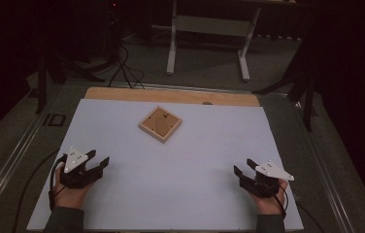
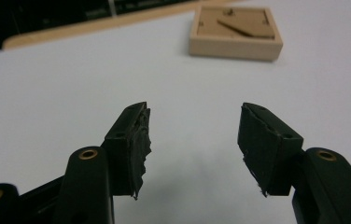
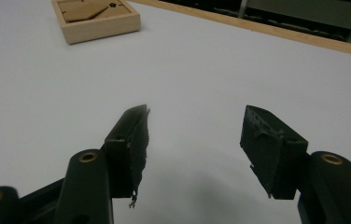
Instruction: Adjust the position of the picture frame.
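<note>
one white sheet [image 1: 171, 165] (dim room), wooden table [image 1: 171, 94]

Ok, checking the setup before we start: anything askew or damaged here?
The wooden frame sits turned cornerwise to the white sheet, with a loose strip lying slantwise inside it. The pads of the left hand-held gripper look ragged at their edges.
</note>
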Action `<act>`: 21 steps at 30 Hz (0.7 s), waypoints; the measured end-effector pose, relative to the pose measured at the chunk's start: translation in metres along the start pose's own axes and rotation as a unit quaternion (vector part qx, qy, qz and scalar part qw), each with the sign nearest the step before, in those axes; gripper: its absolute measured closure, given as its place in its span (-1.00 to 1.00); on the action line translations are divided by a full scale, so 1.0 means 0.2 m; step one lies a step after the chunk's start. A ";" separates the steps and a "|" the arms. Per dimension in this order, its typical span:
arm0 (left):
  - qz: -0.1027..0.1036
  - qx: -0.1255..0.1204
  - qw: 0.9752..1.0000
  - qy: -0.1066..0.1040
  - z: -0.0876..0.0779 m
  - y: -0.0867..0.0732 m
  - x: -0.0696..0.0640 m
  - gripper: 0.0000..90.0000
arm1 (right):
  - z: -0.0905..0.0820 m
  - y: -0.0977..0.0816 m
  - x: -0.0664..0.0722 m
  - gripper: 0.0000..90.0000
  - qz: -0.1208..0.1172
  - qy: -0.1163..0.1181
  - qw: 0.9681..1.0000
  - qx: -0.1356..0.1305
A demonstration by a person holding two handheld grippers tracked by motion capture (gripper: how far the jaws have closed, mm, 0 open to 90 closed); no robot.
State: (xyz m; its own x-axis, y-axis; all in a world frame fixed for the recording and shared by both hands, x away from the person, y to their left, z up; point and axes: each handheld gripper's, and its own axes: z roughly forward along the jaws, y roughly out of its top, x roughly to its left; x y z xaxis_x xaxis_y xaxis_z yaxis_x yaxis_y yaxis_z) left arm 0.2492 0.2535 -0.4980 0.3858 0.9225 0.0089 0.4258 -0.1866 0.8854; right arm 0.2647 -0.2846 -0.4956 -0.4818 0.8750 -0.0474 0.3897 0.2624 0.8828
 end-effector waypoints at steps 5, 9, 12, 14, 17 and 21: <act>-0.018 -0.001 1.000 -0.002 0.00 -0.01 0.02 -0.07 | 0.01 0.00 0.00 -0.10 -0.003 0.001 1.000 0.003; -0.019 -0.006 1.000 0.013 0.00 -0.01 0.04 -0.06 | 0.02 0.01 0.01 -0.10 -0.003 0.003 1.000 -0.001; -0.029 -0.010 1.000 0.005 -0.01 -0.01 0.05 -0.07 | 0.02 0.01 0.01 -0.10 -0.004 0.003 1.000 0.001; -0.029 -0.008 1.000 0.002 0.00 -0.01 0.05 -0.07 | 0.02 0.01 0.02 -0.09 -0.008 0.004 1.000 0.002; -0.021 -0.002 1.000 0.003 0.00 0.00 0.05 -0.06 | 0.01 0.02 0.03 -0.05 -0.010 0.007 1.000 0.002; -0.019 0.001 1.000 0.004 0.01 0.00 0.04 -0.06 | 0.02 0.02 0.04 -0.03 -0.015 0.012 1.000 0.002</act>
State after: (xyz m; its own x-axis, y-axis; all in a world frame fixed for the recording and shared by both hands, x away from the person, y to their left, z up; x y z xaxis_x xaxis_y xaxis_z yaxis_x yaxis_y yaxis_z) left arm 0.2537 0.2611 -0.4987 0.3634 0.9314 -0.0203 0.4415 -0.1530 0.8841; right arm 0.2660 -0.2743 -0.4948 -0.5125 0.8564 -0.0630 0.3781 0.2910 0.8788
